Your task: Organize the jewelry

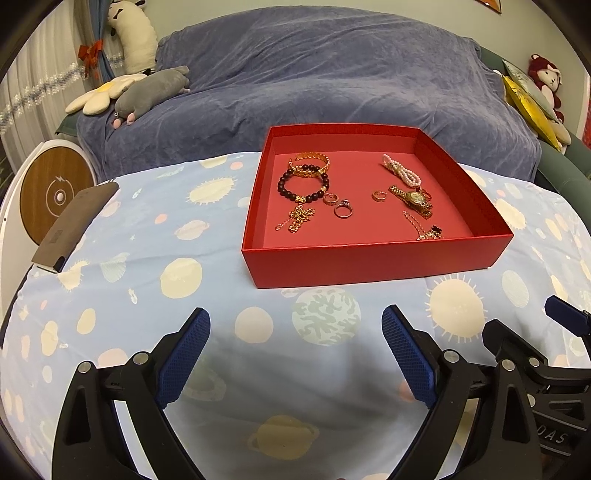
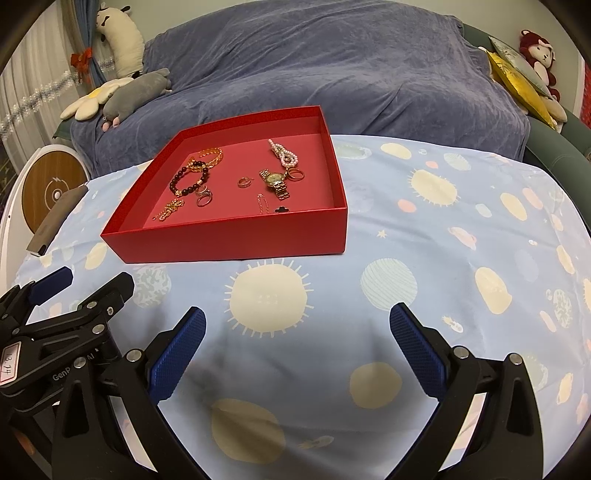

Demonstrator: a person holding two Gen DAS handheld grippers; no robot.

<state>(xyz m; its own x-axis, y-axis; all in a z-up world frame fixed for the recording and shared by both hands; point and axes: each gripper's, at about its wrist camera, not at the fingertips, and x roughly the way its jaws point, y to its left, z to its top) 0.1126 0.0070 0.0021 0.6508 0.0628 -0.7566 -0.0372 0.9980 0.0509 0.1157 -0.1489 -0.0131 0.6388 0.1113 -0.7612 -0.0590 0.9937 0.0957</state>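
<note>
A light-blue tablecloth printed with pale suns and planets is spreading across the foreground; behind it a large sofa draped in a wrinkled slate-blue velvety throw is filling the back of the room; a grey plush animal is lying on its left end beside a cream flower-shaped cushion; a long white plush toy is leaning upright above them; sheer white curtains with a red bow and silver tinsel are hanging at far left; a round white-rimmed wooden disc is showing below them; on the right, a shiny gold cushion and a dark-red plush monkey are resting on the green sofa arm; the pale wall behind is catching soft indoor light.
</note>
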